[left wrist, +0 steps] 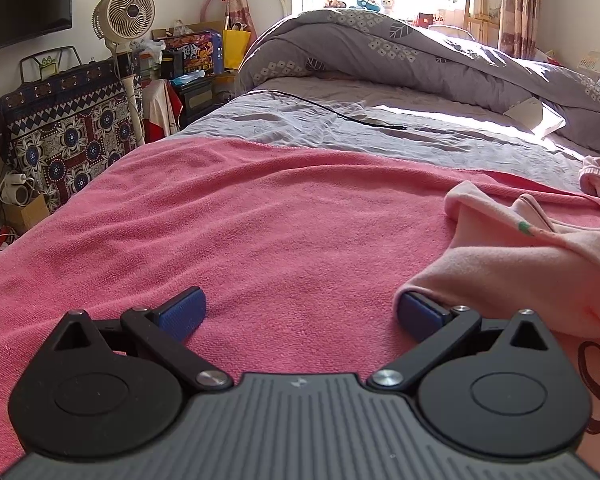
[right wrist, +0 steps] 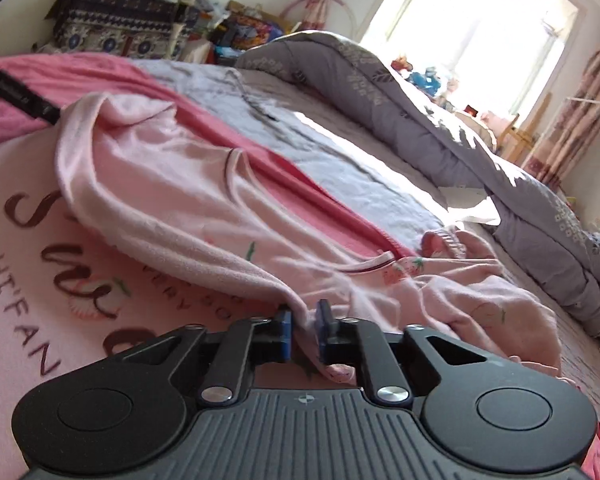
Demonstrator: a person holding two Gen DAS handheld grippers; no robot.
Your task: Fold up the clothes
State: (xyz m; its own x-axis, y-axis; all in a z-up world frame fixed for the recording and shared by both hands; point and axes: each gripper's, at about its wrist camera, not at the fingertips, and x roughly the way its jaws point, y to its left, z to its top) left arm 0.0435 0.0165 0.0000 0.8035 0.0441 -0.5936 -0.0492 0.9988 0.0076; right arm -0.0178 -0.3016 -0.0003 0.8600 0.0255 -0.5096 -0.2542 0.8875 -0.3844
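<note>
A pale pink garment point(right wrist: 172, 184) with brown lettering lies on a pink towel point(left wrist: 240, 220) spread over the bed. My right gripper point(right wrist: 304, 332) is shut on a fold of the garment's fabric, held just above the printed front. My left gripper point(left wrist: 300, 314) is open and empty over the towel; its right finger point(left wrist: 420, 316) touches the garment's edge point(left wrist: 520, 264). Part of the left gripper's arm point(right wrist: 20, 96) shows at the far left of the right wrist view.
A grey quilt point(left wrist: 380, 44) is heaped at the far side of the bed on a grey sheet point(left wrist: 340, 128), with a black cable point(left wrist: 340, 114) on it. A fan point(left wrist: 124, 12), a patterned covered stand point(left wrist: 64, 128) and clutter stand to the left.
</note>
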